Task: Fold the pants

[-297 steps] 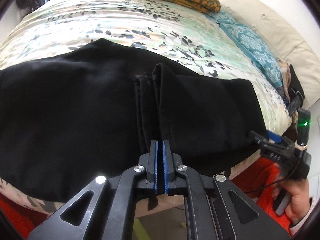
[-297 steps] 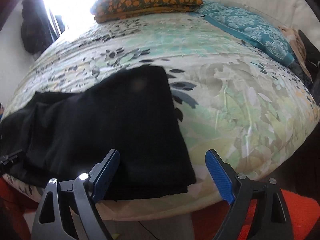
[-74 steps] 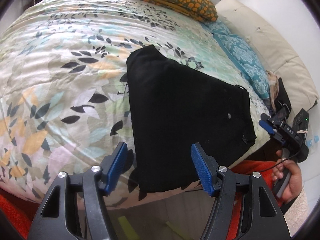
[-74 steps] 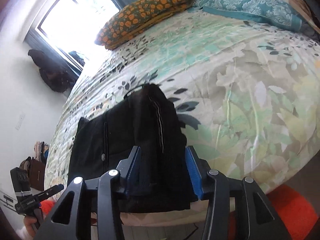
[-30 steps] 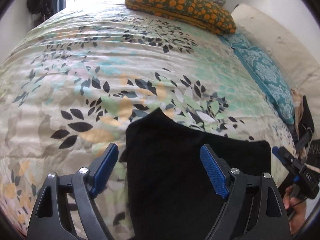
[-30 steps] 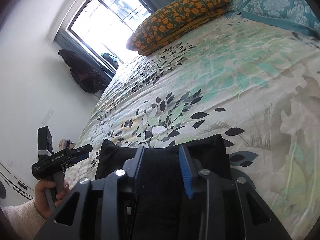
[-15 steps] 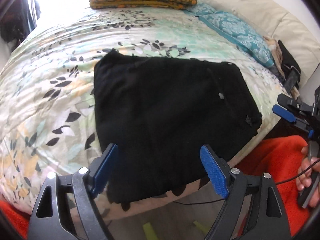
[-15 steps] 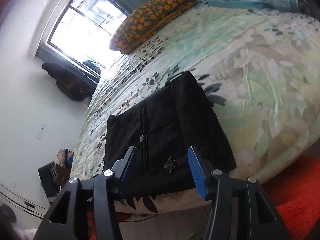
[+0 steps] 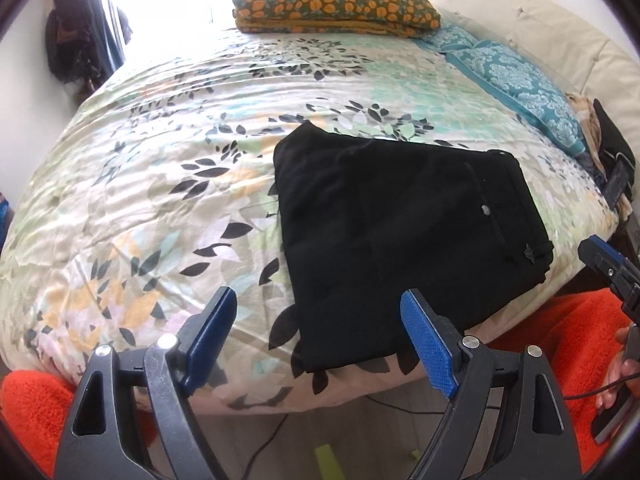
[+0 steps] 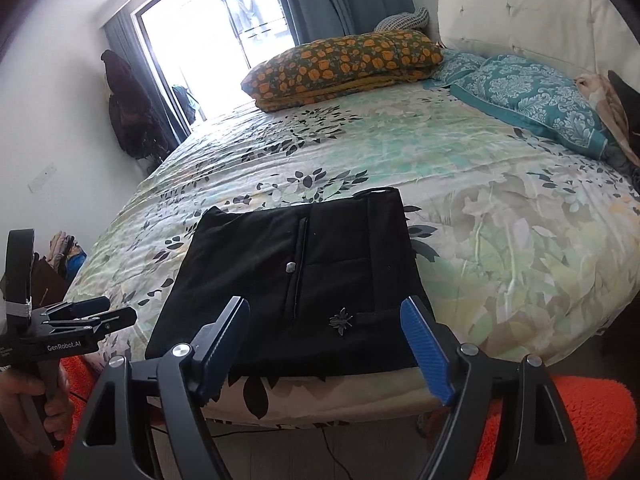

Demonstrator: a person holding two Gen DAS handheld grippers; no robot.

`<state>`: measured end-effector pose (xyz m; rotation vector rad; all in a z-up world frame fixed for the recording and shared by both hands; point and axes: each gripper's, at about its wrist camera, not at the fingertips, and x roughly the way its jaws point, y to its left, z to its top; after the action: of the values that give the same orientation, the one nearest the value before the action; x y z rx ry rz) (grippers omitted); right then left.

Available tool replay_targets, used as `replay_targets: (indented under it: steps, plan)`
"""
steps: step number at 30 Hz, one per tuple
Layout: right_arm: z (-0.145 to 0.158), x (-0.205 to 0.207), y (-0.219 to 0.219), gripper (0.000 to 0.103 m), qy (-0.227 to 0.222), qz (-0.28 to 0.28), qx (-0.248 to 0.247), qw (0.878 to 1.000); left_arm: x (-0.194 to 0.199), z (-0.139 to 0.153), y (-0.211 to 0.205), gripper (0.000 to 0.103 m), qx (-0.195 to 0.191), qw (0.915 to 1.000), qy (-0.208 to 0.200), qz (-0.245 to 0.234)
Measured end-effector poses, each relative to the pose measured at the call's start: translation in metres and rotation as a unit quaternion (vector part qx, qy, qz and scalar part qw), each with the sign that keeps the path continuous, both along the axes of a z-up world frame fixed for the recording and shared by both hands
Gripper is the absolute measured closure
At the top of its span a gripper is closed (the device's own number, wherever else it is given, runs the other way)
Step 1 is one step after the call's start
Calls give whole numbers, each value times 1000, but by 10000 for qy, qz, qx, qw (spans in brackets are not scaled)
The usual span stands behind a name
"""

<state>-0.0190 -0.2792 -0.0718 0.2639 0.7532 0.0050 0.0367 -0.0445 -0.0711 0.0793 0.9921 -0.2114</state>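
The black pants [image 9: 400, 232] lie folded into a flat rectangle near the front edge of the bed, with a button and a small metal bee charm showing; they also show in the right wrist view [image 10: 296, 280]. My left gripper [image 9: 320, 336] is open and empty, held back off the bed's front edge, left of the pants' near corner. My right gripper [image 10: 324, 340] is open and empty, held just in front of the pants' near edge. Each gripper shows in the other's view: the right one [image 9: 608, 268] and the left one [image 10: 80, 316].
The bed [image 9: 160, 184] has a floral cover. An orange-patterned folded blanket [image 9: 336, 4] and teal pillows [image 9: 516, 80] lie at the far end by a cream headboard [image 10: 520, 24]. An orange rug [image 10: 592, 420] and a cable lie on the floor in front.
Both grippers have pulled back from the bed and opened wider. The pants lie flat and released; the right gripper, earlier closing over them, is now clear.
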Motion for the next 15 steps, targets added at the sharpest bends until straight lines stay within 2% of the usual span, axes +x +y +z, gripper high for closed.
replay_targets:
  steps: [7,9,10,15]
  plan:
    - [-2,0,1,18,55,-74,-129,9999,-1,1,1,17,268,9996,-117,62]
    - [-2,0,0,6,118,-180,-213,9995,-2,3,2,17,429,9988,-231,86]
    - [-2,0,0,4,143,-271,-316,9990,-3,4,2,17,513,9982,-296,99]
    - [1,-2,-1,2,189,-522,-675,9962,-9,6,6,17,825,9953,-401,311]
